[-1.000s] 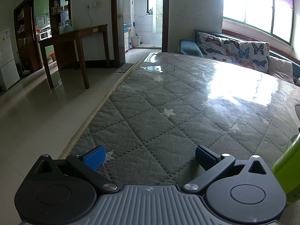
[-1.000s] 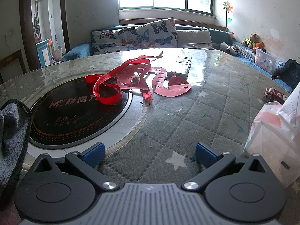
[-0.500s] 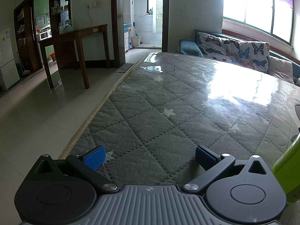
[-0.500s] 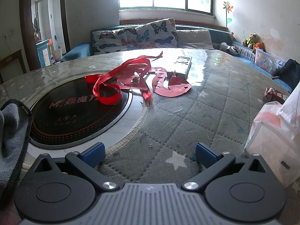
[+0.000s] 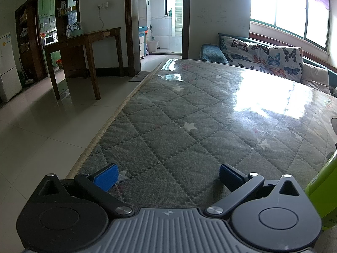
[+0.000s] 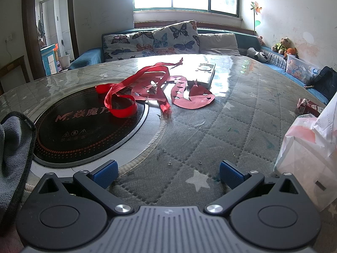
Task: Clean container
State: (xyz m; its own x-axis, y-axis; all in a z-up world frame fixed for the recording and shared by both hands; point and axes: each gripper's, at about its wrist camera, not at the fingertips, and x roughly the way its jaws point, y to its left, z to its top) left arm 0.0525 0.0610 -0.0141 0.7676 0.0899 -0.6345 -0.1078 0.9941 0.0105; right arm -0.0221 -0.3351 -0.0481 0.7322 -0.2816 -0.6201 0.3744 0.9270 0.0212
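- Both pairs of fingers stand wide apart with nothing between them: the left gripper (image 5: 167, 174) and the right gripper (image 6: 168, 171) each rest low over the counter (image 5: 189, 113), a round top with a grey quilted, star-printed cloth under a glossy clear sheet.
- Blue pads (image 5: 106, 176) face each other across bare quilting in the left view.
- At the right edge of the left view, a lime-green container (image 5: 324, 191) stands just beside the left gripper; only a slice of it shows, so its shape is hard to judge.
- In the right view, a grey cloth (image 6: 14, 147) lies at the left edge, beside a black round cooktop (image 6: 84, 126) set into the counter.
- Red ribbon (image 6: 126, 97) curls partly over the cooktop's far rim, with red paper cut-outs (image 6: 193, 101) just beyond it.
- A pale flat device (image 6: 203, 73) sits behind the cut-outs.
- A white and pink plastic bag (image 6: 305, 147) stands near the right gripper's right side.
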